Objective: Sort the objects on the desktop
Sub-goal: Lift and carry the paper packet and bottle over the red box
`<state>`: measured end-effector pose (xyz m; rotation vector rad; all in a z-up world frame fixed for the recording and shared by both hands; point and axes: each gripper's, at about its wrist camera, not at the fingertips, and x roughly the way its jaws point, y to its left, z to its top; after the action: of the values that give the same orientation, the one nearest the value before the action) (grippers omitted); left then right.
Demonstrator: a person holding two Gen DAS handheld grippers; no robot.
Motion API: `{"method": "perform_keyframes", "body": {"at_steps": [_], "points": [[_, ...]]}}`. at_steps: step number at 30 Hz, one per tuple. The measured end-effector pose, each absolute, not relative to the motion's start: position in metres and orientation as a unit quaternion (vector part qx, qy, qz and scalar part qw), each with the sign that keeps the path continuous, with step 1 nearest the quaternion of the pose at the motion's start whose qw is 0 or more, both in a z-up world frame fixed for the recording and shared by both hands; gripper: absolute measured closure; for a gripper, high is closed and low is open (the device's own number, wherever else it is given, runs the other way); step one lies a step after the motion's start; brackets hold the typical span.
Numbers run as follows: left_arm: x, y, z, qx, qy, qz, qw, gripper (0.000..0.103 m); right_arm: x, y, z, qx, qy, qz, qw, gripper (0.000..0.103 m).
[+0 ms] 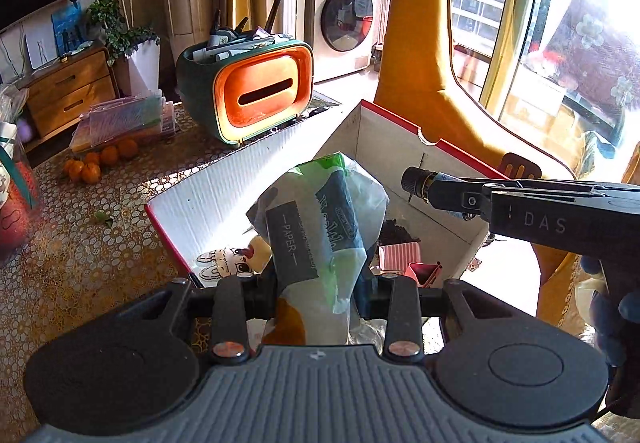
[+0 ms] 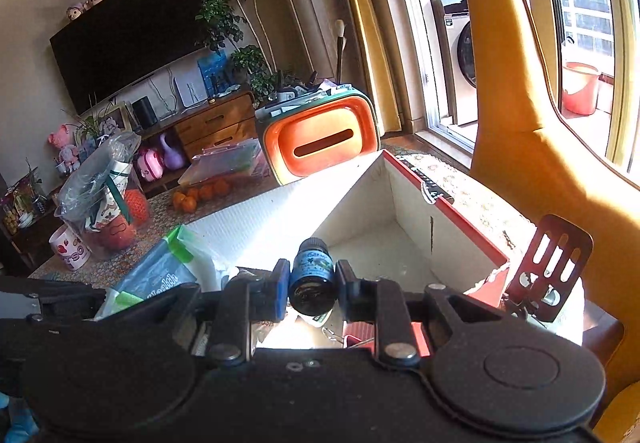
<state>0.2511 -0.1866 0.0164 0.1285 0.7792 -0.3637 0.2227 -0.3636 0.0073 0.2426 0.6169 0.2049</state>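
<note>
Box (image 1: 256, 179): white inside, red rim. Tissue pack (image 1: 308, 227): white, green, dark label. Bottle (image 2: 311, 277): dark, blue label. Worktop (image 1: 80, 263): golden pebble pattern.

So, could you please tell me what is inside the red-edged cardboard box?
Inside the box: a cartoon bunny item, a pink striped item and something dark. The held tissue pack covers the rest.

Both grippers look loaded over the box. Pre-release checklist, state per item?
1. Left gripper shut on tissue pack: ok.
2. Right gripper shut on small dark bottle: ok.
3. Tissue pack over the open red-edged box: ok.
4. Bottle over the box interior: ok.
5. Free floor space in the box: ok at the far end; items lie at the near end.
6. The two grippers clear of each other: ok, apart in the left wrist view.
</note>
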Motion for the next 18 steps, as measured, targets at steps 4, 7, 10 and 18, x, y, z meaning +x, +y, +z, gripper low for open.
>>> {"method": "perform_keyframes", "body": {"at_steps": [4, 7, 10, 18], "points": [[0.282, -0.195, 0.015, 0.073, 0.388, -0.178, 0.901, 0.069, 0.244, -0.371, -0.003, 0.113, 0.312, 0.088, 0.939, 0.08], [0.306, -0.202, 0.012, 0.077, 0.405, -0.186, 0.892, 0.069, 0.26, -0.372, -0.011, 0.103, 0.318, 0.082, 0.939, 0.08], [0.329, -0.212, 0.004, 0.087, 0.423, -0.189, 0.882, 0.069, 0.274, -0.373, -0.018, 0.095, 0.325, 0.074, 0.938, 0.08], [0.371, -0.228, -0.018, 0.094, 0.466, -0.195, 0.858, 0.069, 0.297, -0.371, -0.039, 0.071, 0.352, 0.079, 0.93, 0.08]]}}
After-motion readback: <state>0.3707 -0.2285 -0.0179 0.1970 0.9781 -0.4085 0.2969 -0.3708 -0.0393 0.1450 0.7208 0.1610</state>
